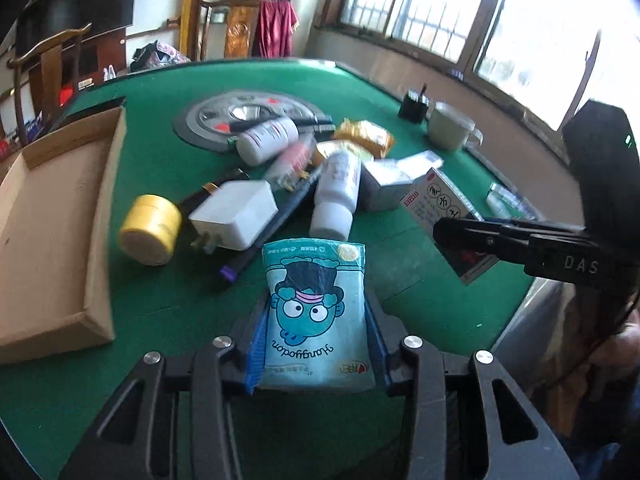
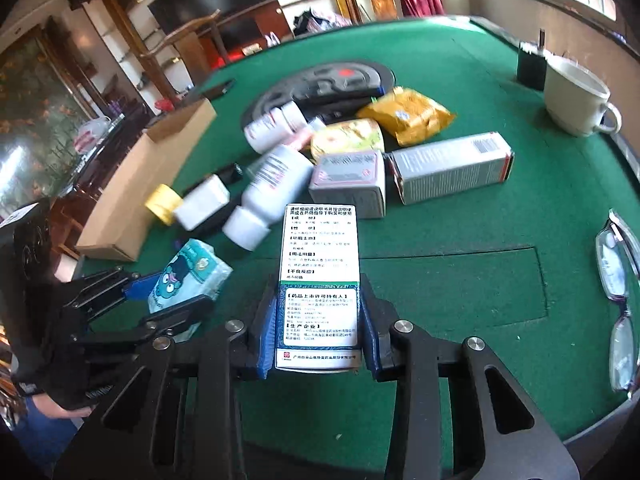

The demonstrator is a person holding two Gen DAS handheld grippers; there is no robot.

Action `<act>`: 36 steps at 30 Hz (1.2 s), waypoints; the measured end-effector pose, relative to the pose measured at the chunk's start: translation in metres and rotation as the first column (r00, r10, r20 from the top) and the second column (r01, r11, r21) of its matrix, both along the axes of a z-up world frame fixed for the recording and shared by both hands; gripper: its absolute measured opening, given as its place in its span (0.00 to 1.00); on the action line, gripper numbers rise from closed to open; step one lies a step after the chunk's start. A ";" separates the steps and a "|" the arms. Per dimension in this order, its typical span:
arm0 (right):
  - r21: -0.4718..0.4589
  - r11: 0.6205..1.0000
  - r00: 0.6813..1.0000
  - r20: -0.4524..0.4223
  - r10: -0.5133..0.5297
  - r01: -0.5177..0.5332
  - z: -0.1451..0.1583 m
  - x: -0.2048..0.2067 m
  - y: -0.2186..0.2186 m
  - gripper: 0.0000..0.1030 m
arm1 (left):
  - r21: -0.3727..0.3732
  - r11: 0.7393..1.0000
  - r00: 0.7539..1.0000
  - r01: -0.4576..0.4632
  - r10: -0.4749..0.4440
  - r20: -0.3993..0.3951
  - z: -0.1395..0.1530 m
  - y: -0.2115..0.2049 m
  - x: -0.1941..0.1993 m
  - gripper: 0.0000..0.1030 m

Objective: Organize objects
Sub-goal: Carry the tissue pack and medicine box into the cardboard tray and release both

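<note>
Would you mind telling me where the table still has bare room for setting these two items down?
Bare felt lies between the glasses and the held medicine box. The cardboard tray is empty. The middle is crowded: bottles, charger, tape roll, boxes.

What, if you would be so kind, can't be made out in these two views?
- Left wrist view: the medicine box is partly covered by the right gripper.
- Left wrist view: the bottle label is blurred.
- Right wrist view: the glasses are partly cut off by the fisheye edge.
- Both views: the cardboard tray floor is partly out of sight.
</note>
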State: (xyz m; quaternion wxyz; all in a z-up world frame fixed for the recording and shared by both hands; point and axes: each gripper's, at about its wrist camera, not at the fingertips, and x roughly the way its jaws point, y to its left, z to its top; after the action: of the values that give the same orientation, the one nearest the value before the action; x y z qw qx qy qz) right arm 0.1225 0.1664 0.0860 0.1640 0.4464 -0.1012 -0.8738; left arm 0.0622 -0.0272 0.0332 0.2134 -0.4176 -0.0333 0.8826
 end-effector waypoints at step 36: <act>-0.100 0.966 0.955 0.156 0.254 -0.240 0.036 -0.204 -0.306 0.34 | -0.062 0.886 0.888 -0.459 0.460 -0.009 0.019 -0.252 -0.147 0.42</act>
State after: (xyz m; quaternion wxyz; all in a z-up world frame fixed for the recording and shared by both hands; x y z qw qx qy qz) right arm -0.0812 -0.1401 0.1218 0.2806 0.5203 -0.0928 -0.8012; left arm -0.0846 -0.2795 0.0524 -0.0146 -0.4071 -0.1043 0.9073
